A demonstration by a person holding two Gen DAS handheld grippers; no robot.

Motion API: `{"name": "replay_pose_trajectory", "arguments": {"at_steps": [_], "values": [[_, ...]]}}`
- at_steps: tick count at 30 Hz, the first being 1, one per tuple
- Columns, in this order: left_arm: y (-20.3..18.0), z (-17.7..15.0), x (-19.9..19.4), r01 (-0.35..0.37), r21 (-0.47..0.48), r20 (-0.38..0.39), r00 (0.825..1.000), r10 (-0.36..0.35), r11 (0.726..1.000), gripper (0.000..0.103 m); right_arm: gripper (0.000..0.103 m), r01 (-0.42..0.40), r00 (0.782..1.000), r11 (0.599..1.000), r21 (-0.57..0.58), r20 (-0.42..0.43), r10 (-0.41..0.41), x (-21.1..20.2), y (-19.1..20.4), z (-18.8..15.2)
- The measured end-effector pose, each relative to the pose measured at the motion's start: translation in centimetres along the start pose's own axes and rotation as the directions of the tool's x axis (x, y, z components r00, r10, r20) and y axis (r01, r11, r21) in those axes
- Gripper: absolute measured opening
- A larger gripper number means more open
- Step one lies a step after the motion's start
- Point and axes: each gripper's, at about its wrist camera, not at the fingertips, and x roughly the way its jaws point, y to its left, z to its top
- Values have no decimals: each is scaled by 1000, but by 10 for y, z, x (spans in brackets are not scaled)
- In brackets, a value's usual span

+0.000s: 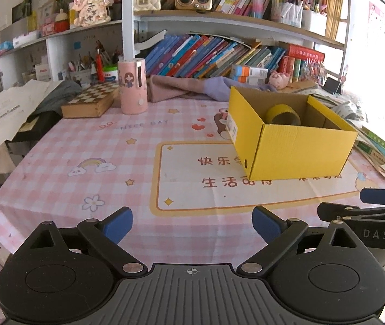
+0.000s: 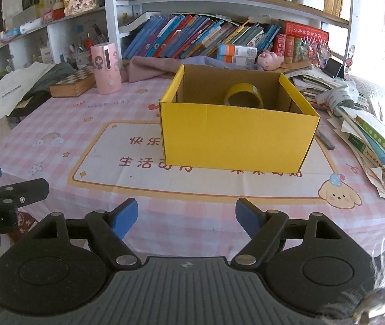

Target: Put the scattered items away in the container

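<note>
- The left gripper (image 1: 192,226) hangs low over the near edge of the surface (image 1: 84,146), its blue-tipped fingers (image 1: 119,223) spread wide with nothing between them.
- The right gripper (image 2: 187,218) sits just beside it at the same near edge, fingers (image 2: 126,216) also spread wide and holding nothing.
- Each gripper shows at the side of the other's view: the right one at the right edge of the left wrist view, the left one at the left edge of the right wrist view.
- A yellow box (image 2: 235,135) stands open-topped on the pink checked cloth (image 2: 57,124), well ahead of both grippers and to the right of the left one.
- Inside the box a roll of yellow tape (image 2: 243,96) stands on edge near the back wall, its hole facing the cameras.
- A pink cup (image 1: 133,85) stands upright towards the back left of the surface, just beside a wooden chess box (image 1: 90,103).
- A folded pinkish-purple cloth (image 1: 181,88) lies behind the yellow box, in front of a row of leaning books (image 2: 192,38).
- A pile of papers and booklets (image 2: 368,135) is stacked at the right side of the surface, near the box.
</note>
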Motion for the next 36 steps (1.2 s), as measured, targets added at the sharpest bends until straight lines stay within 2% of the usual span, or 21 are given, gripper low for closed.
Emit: {"name": "replay_pose_trajectory", "arguments": {"at_steps": [15,36], "values": [[-1,0,2,-8,-2,-14,1000,8,1000,102,84,-8,1000,1000,-13,-6,8,-1,0,0],[-2,0,6,-7,15,-40,999,8,1000,103,89,-13,1000,1000,-21,-12,13,0,4,2]]}}
